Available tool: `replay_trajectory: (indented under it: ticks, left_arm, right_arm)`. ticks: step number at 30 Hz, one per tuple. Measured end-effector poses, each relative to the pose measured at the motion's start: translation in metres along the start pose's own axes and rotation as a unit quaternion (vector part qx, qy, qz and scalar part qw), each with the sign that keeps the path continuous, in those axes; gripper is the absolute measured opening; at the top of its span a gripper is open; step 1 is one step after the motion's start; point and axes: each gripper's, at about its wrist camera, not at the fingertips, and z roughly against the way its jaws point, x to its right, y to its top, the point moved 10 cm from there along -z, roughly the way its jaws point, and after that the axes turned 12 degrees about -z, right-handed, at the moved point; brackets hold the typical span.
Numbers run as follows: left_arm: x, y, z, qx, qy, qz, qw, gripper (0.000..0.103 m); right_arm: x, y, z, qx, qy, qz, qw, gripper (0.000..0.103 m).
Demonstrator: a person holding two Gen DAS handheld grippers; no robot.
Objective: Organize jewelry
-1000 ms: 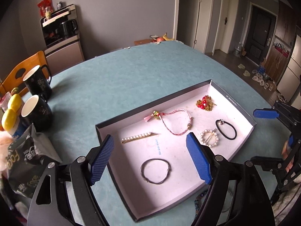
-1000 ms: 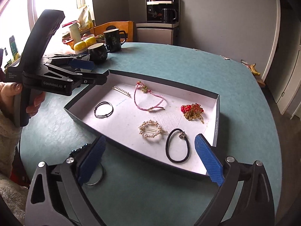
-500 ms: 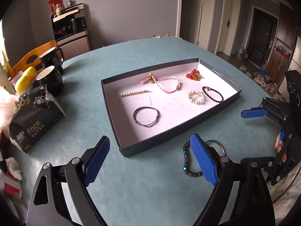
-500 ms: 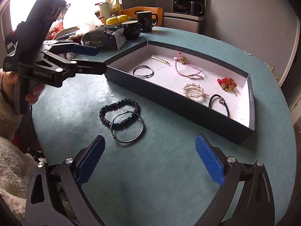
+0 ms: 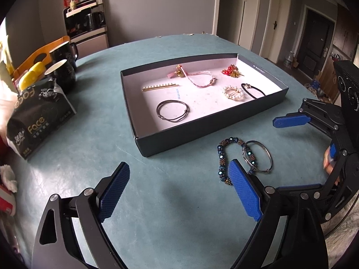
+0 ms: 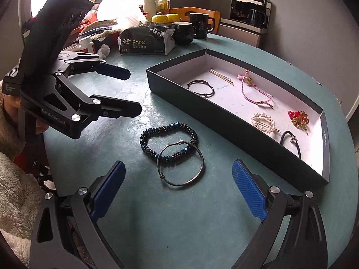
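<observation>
Both grippers, left (image 5: pixel 179 179) and right (image 6: pixel 177 179), we see spread wide, empty; two bracelets (image 6: pixel 168 142) outside tray (image 6: pixel 224 121), six pieces inside.

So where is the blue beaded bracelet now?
The blue beaded bracelet lies on the table, outside the box, overlapped by the thin metal bangle.

Black-framed left claw (image 6: pixel 134 92) and right claw (image 6: pixel 177 190), blue textured pads, silver screws; fleecy cream sleeve (image 6: pixel 13 179).

Left gripper (image 5: pixel 178 177) tilted down, jaws wide, just been opening, nothing between. Right gripper (image 6: pixel 177 179) tilted down, jaws spread wide, empty. Hand (image 6: pixel 10 103) grips left handle.
</observation>
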Motion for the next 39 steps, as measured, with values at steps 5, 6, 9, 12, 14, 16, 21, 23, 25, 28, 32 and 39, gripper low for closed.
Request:
replay_trajectory:
  ticks: [5, 6, 9, 12, 14, 16, 21, 23, 25, 28, 32, 39]
  left_arm:
    - [-0.004, -0.001, 0.000, -0.002, 0.001, 0.006, 1.0000, 0.092]
    - [-0.005, -0.002, 0.000, -0.003, 0.003, 0.008, 1.0000, 0.092]
    - [-0.007, -0.003, 0.000, -0.004, 0.004, 0.011, 0.9999, 0.092]
    - [-0.005, -0.003, 0.001, -0.003, -0.001, 0.009, 1.0000, 0.092]
    - [-0.002, -0.002, 0.000, -0.004, -0.005, 0.008, 0.9999, 0.092]
    - [0.002, -0.001, -0.002, -0.006, -0.010, 0.004, 0.9999, 0.092]
    - [0.015, 0.003, -0.005, -0.007, -0.024, -0.008, 0.9997, 0.092]
    - [0.019, 0.004, -0.007, -0.008, -0.026, -0.012, 0.9995, 0.092]
    - [0.021, 0.005, -0.009, -0.009, -0.027, -0.015, 0.9995, 0.092]
    - [0.023, 0.006, -0.011, -0.011, -0.030, -0.015, 0.9994, 0.092]
    - [0.025, 0.005, -0.010, -0.013, -0.029, -0.021, 0.9993, 0.092]
    - [0.023, 0.002, -0.011, -0.015, -0.032, -0.017, 0.9993, 0.092]
  right_arm:
    - [0.000, 0.002, -0.013, -0.008, -0.013, 0.022, 1.000, 0.078]
    - [0.000, 0.001, -0.015, -0.013, -0.014, 0.026, 0.999, 0.075]
    - [-0.004, -0.002, -0.017, -0.021, -0.004, 0.031, 0.999, 0.058]
    - [-0.007, -0.004, -0.015, -0.019, 0.000, 0.039, 0.999, 0.047]
    - [-0.005, -0.005, -0.012, -0.018, -0.001, 0.038, 0.999, 0.043]
    - [-0.005, -0.007, -0.009, -0.022, 0.006, 0.032, 0.999, 0.012]
    - [0.009, -0.013, -0.004, -0.030, 0.002, 0.003, 1.000, 0.011]
    - [0.014, -0.013, 0.000, -0.023, -0.004, -0.003, 1.000, 0.011]
    - [0.019, -0.012, 0.002, -0.017, -0.011, -0.005, 1.000, 0.011]
    - [0.025, -0.013, 0.001, -0.022, -0.018, -0.010, 1.000, 0.011]
    - [0.031, -0.008, 0.003, -0.011, -0.026, -0.020, 0.999, 0.046]
    - [0.045, -0.008, -0.004, -0.020, -0.030, -0.045, 0.998, 0.050]
